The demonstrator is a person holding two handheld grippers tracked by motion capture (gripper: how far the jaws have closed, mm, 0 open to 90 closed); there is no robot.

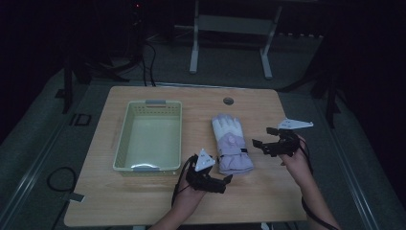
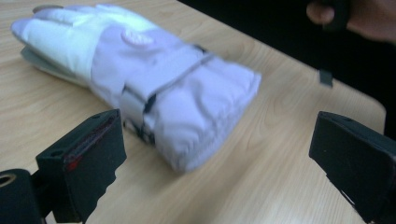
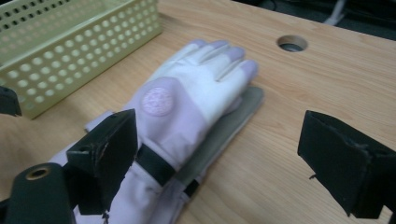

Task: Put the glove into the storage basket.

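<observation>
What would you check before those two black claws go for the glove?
1. Glove lies flat on the table, beside the basket: ok.
2. Left gripper open, nothing between its jaws: ok.
3. Right gripper open, nothing held: ok.
4. Basket has nothing inside: ok.
5. A second glove under the top one: cannot tell; the right gripper view shows a grey layer beneath.

A light wooden table (image 1: 143, 191) carries everything. A pale green basket (image 1: 125, 127) sits left on it. A lilac glove (image 1: 231, 143) lies beside.
</observation>
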